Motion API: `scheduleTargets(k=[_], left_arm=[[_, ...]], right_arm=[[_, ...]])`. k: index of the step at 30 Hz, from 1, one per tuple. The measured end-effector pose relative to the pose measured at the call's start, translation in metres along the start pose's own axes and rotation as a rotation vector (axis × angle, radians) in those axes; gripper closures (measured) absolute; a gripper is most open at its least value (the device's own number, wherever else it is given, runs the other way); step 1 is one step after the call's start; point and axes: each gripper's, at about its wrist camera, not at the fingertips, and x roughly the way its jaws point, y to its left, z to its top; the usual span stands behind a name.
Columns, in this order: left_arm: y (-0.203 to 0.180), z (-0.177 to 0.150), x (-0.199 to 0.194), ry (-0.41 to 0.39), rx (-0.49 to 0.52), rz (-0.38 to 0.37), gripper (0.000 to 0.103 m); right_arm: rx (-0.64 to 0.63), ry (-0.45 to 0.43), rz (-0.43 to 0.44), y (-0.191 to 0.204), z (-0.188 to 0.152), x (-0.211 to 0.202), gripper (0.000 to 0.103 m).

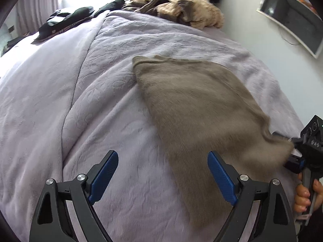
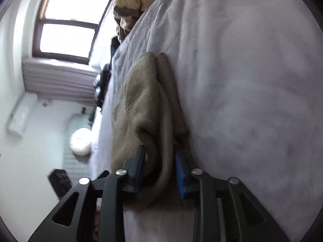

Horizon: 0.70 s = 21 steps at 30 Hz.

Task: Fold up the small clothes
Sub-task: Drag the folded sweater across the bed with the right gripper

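On the lilac bedspread (image 1: 60, 104), right of centre: one small taupe fleece garment (image 1: 197, 109), lying mostly flat, near corner lifted. Soft, light, limp, likely to sag and drag; best taken at corners or along an edge. Right gripper (image 2: 159, 173): a bunched fold of the garment sits between its jaws, apparently clamped. Left gripper (image 1: 163, 177): jaws wide apart, empty, hovering over the garment's near edge. Beyond: beige and brown heap of clothes (image 1: 181, 8) and dark clothes (image 1: 66, 20) at the far end, well apart. Nothing obstructs the fold area.
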Motion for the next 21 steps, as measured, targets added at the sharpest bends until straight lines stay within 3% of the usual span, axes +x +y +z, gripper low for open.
scheduleTargets(k=[2, 4, 8, 10, 18, 19, 20, 21], left_arm=[[-0.002, -0.013, -0.007, 0.01, 0.04, -0.034, 0.012], [-0.009, -0.029, -0.013, 0.03, 0.101, -0.06, 0.012], [-0.036, -0.057, -0.021, 0.053, 0.239, -0.08, 0.012], [-0.05, -0.065, -0.02, 0.034, 0.29, -0.017, 0.012], [-0.044, -0.06, -0.008, -0.039, 0.168, 0.14, 0.012], [-0.042, -0.059, -0.006, -0.045, 0.167, 0.168, 0.012], [-0.04, -0.059, -0.004, -0.047, 0.166, 0.187, 0.012], [-0.038, -0.06, -0.005, -0.053, 0.164, 0.196, 0.012]], right_arm=[[-0.022, -0.023, 0.073, 0.005, -0.019, -0.02, 0.041], [-0.051, -0.002, 0.114, 0.013, -0.036, -0.028, 0.041], [-0.067, 0.017, 0.072, 0.021, -0.055, -0.021, 0.041], [-0.057, 0.016, 0.044, 0.021, -0.056, -0.013, 0.041], [-0.043, -0.02, -0.019, 0.023, -0.045, 0.004, 0.042], [-0.047, -0.022, -0.033, 0.021, -0.045, 0.006, 0.047], [-0.053, -0.021, -0.044, 0.023, -0.044, 0.008, 0.077], [-0.06, -0.019, -0.05, 0.027, -0.043, 0.01, 0.095]])
